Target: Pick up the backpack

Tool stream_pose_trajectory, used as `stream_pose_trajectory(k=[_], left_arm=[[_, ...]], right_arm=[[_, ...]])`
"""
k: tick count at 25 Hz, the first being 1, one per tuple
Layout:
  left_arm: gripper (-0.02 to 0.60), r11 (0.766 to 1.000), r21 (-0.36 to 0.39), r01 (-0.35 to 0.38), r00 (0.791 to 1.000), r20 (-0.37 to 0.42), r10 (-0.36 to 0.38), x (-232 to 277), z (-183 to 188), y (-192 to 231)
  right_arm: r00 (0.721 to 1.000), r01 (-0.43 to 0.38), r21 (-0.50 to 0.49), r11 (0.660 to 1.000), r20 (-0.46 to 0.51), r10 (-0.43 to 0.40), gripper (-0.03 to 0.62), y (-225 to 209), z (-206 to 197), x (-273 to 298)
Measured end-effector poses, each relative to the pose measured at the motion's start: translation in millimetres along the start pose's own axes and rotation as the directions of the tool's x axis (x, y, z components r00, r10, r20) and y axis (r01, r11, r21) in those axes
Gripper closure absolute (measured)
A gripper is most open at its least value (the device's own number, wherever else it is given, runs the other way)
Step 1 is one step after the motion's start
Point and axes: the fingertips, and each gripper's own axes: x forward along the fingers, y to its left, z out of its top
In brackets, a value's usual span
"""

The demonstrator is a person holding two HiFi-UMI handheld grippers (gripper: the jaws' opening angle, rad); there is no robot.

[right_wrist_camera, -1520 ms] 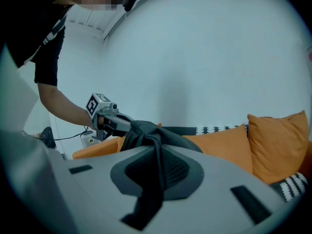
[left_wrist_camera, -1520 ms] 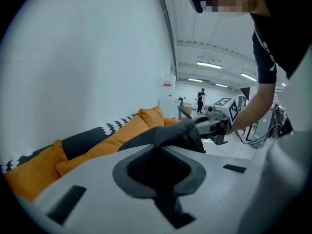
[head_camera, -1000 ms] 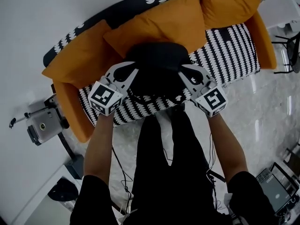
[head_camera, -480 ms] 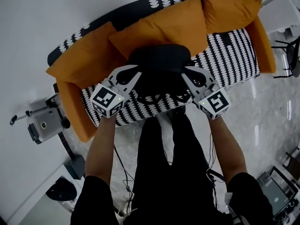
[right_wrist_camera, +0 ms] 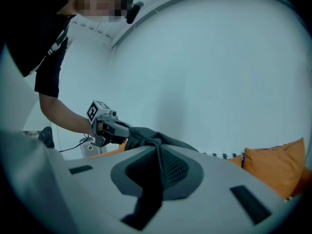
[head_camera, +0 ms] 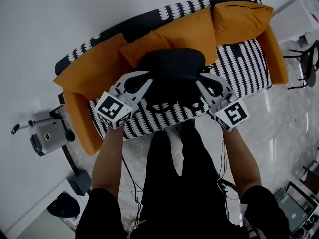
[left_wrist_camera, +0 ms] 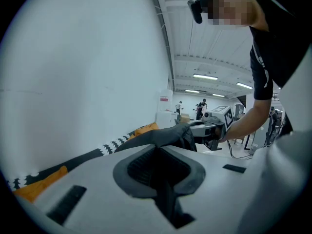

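At the far left a grey device on a stand [head_camera: 47,133] is sitting on the pale floor [head_camera: 284,128], beside the end of a sofa [head_camera: 244,66] with a black-and-white patterned cover. An orange cushion [head_camera: 92,66] is leaning at the sofa's left end.

Just in front of it the person's left gripper [head_camera: 144,81] is reaching in from the left. Its fingers [left_wrist_camera: 87,179] are pressing together on a fold of dark fabric, pinching the left edge of the backpack [head_camera: 172,68].

The black backpack is hanging between the two grippers over the middle of the sofa seat. Its top is lying against a second orange cushion [head_camera: 174,36] behind it. Whether its underside is touching the seat cannot be told. In the gripper views the fabric is stretching from one gripper to the other.

The right gripper [head_camera: 202,78] is mirroring the left. Its fingers [right_wrist_camera: 219,189] are closing on a strip of the backpack's right edge, gripping it.

Further right a third orange cushion [head_camera: 241,14] is resting at the sofa's right end, and a dark chair [head_camera: 309,59] is standing at the frame's edge.
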Motion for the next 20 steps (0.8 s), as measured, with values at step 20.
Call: stream_pose_trajectory(k=[20], left_arm=[[0.541, 0.995, 0.081, -0.055, 0.989, 0.139, 0.043, -14, 163, 7]], right_arm=[[0.988, 0.057, -0.09, 0.994, 0.147, -0.043, 0.553, -33, 158, -19]])
